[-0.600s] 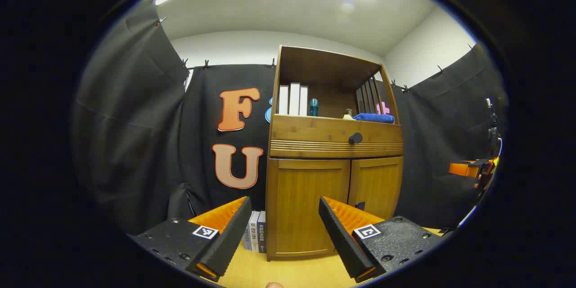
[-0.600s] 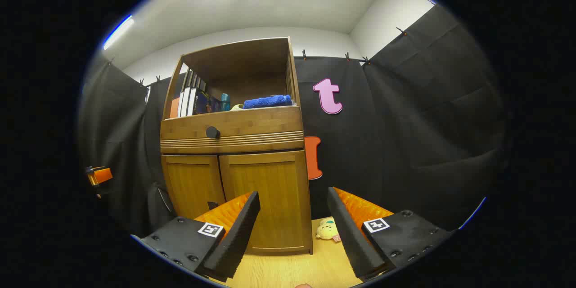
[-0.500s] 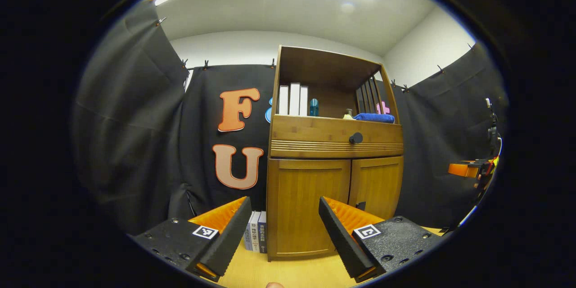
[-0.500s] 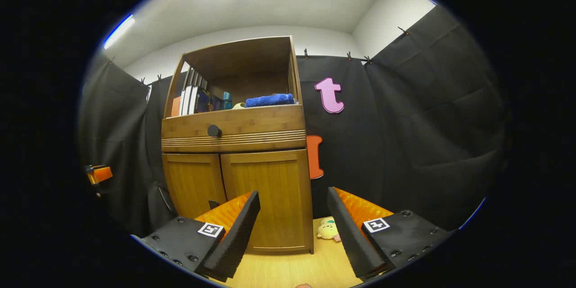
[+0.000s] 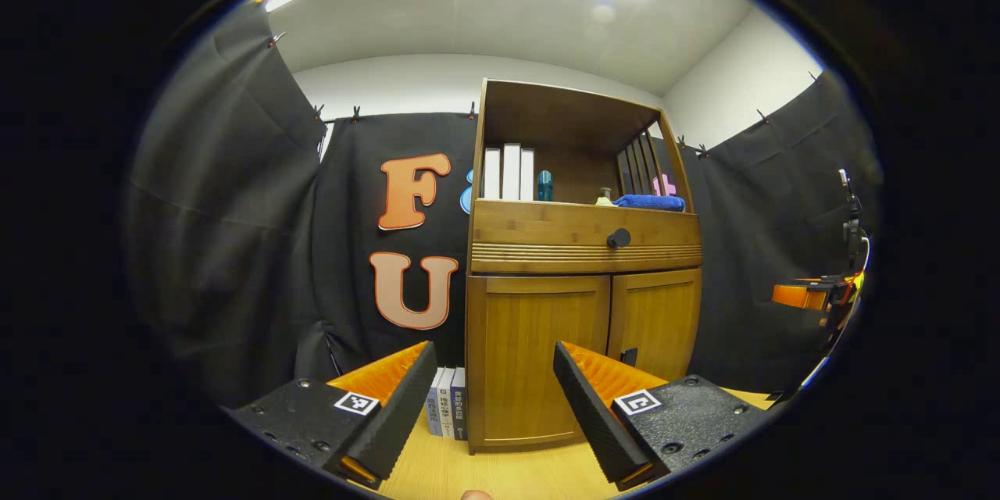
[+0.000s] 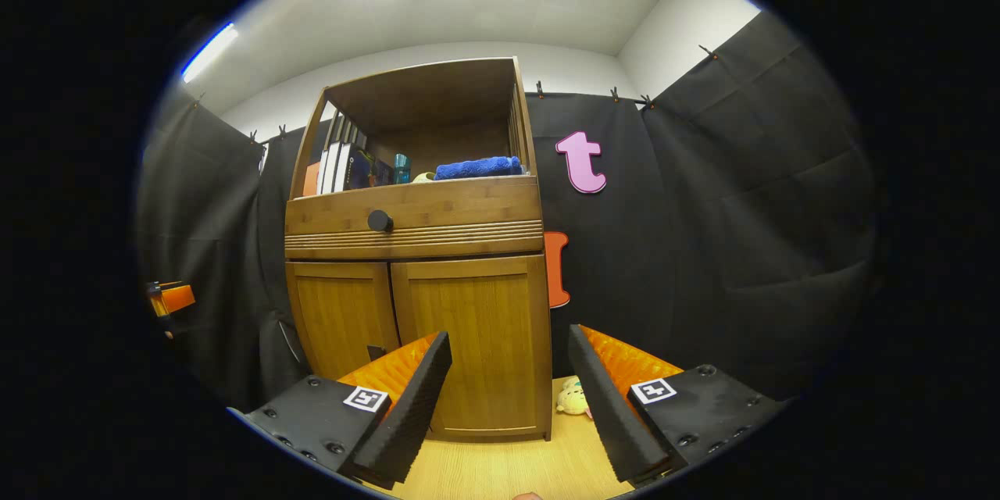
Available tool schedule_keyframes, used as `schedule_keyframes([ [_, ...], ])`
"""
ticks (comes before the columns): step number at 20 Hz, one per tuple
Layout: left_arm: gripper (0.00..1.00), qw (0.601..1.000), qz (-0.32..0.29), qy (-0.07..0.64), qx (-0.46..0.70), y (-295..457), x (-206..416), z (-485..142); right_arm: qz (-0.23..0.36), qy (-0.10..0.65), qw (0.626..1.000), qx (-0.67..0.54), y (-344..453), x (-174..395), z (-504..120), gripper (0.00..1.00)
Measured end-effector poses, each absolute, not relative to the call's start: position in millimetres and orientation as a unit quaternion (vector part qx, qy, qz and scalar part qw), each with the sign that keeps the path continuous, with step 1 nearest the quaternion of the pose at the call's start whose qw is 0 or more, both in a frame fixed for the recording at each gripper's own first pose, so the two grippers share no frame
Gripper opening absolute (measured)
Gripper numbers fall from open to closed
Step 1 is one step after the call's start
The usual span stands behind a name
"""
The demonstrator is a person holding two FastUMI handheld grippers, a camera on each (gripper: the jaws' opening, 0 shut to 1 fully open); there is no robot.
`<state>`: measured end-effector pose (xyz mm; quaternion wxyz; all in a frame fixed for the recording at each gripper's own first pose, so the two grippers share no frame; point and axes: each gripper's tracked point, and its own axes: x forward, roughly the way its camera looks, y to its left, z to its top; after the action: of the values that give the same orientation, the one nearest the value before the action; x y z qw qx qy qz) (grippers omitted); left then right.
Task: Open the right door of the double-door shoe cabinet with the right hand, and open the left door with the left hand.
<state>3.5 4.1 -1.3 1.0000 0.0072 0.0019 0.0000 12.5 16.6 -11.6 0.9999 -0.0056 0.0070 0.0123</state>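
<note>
While both doors (image 6: 469,344) stay closed, each wide-spread tool (image 6: 504,398) has edged nearer.

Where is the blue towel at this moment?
The blue towel lies on the cabinet's open top shelf, at its right end in the right gripper view, beside the yellow item.

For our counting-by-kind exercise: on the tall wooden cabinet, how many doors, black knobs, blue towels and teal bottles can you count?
Closed wooden doors: 2, the left door and the right door
Round black drawer knob: 1
Folded blue towel: 1
Teal bottle: 1
Total: 5
</note>
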Motion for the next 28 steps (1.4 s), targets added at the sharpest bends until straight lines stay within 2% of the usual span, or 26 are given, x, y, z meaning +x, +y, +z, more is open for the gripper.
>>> schedule_keyframes([
  [11, 0.94, 1.000, 0.001, 0.013, 0.006, 9.4, 9.8, -10.9, 0.020, 0.014, 1.000, 0.006, 31.8, 39.2, -33.2, 0.97],
  [12, 0.92, 1.000, -0.002, 0.015, 0.006, 8.9, 10.1, -11.9, 0.022, 0.015, 1.000, 0.005, 35.7, 43.8, -35.8, 0.97],
  [13, 0.94, 1.000, -0.004, 0.016, 0.008, 7.7, 9.0, -12.8, 0.026, 0.016, 1.000, 0.004, 39.8, 48.7, -39.2, 0.97],
  [15, 0.92, 1.000, -0.007, 0.014, 0.010, 7.0, 6.0, -13.3, 0.036, 0.018, 0.999, 0.001, 51.7, 57.0, -46.5, 0.97],
  [16, 0.94, 1.000, -0.008, 0.013, 0.010, 7.9, 5.8, -14.2, 0.041, 0.019, 0.999, 0.001, 59.4, 62.9, -51.3, 0.97],
  [19, 0.94, 1.000, -0.006, 0.008, 0.006, 10.9, 3.7, -13.5, 0.054, 0.035, 0.998, 0.007, 78.7, 79.7, -70.0, 0.97],
  [20, 0.92, 1.000, -0.006, 0.007, 0.008, 12.0, 3.6, -14.4, 0.058, 0.039, 0.998, 0.008, 85.4, 84.0, -76.9, 0.97],
  [27, 0.94, 1.000, 0.005, 0.001, 0.018, 25.3, 0.5, -19.3, 0.085, 0.037, 0.996, -0.010, 134.1, 119.3, -113.6, 0.98],
  [28, 0.94, 1.000, 0.005, 0.003, 0.019, 26.0, 1.0, -20.3, 0.089, 0.037, 0.995, -0.016, 141.2, 123.1, -120.2, 0.93],
])
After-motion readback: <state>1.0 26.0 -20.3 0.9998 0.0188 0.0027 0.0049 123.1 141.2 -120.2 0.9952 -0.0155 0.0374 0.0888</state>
